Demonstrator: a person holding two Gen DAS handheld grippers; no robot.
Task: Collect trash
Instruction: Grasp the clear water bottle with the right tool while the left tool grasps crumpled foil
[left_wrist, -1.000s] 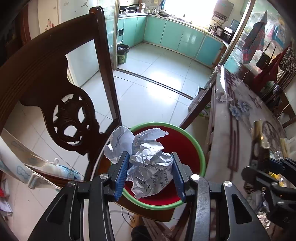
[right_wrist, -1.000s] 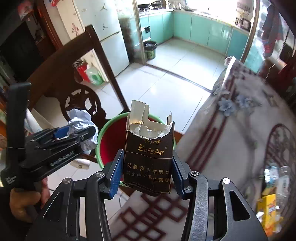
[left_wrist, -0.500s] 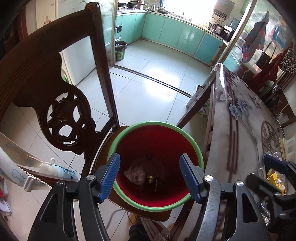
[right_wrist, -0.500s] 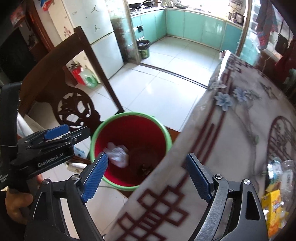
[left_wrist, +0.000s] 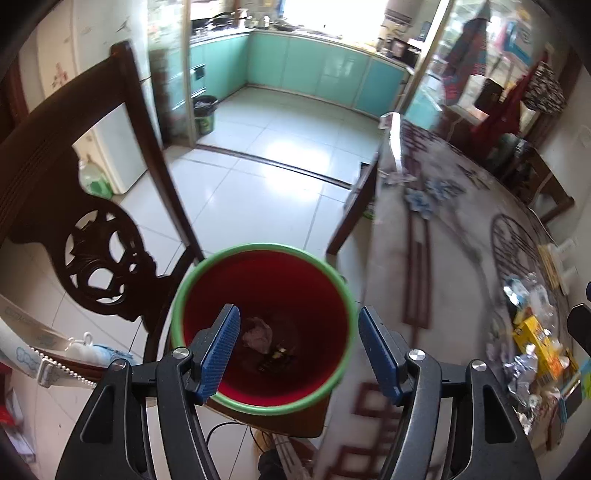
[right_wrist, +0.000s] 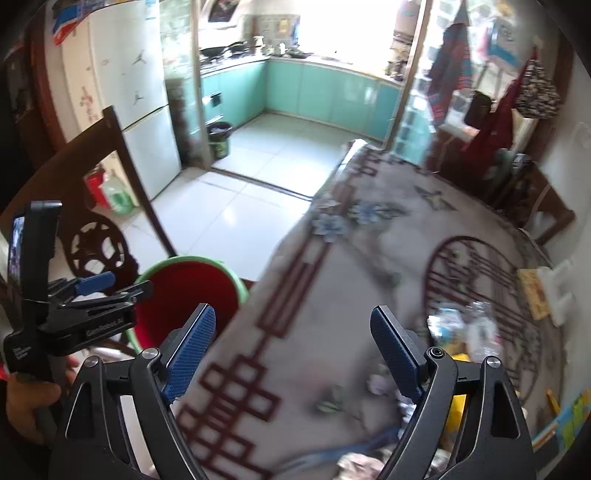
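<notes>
A red bin with a green rim (left_wrist: 258, 266) stands on a chair seat beside the table; it also shows in the right wrist view (right_wrist: 177, 288). Crumpled paper (left_wrist: 258, 330) and dark trash lie at its bottom. My left gripper (left_wrist: 299, 347) is open and empty, right above the bin. My right gripper (right_wrist: 291, 350) is open and empty over the patterned tablecloth (right_wrist: 332, 295). The left gripper also shows in the right wrist view (right_wrist: 107, 286). A pile of trash (left_wrist: 535, 339) with a yellow box, foil and plastic lies on the table at the right (right_wrist: 465, 328).
A dark carved wooden chair back (left_wrist: 92, 236) rises left of the bin. A tiled floor (left_wrist: 258, 177) leads to a kitchen with teal cabinets. A small bin (left_wrist: 205, 114) stands by the doorway. A fridge (right_wrist: 129, 92) is at the left.
Both grippers opened; the crumpled paper and the cigarette pack dropped into the bin. The right gripper has since swung right over the table, and both views have shifted right.
</notes>
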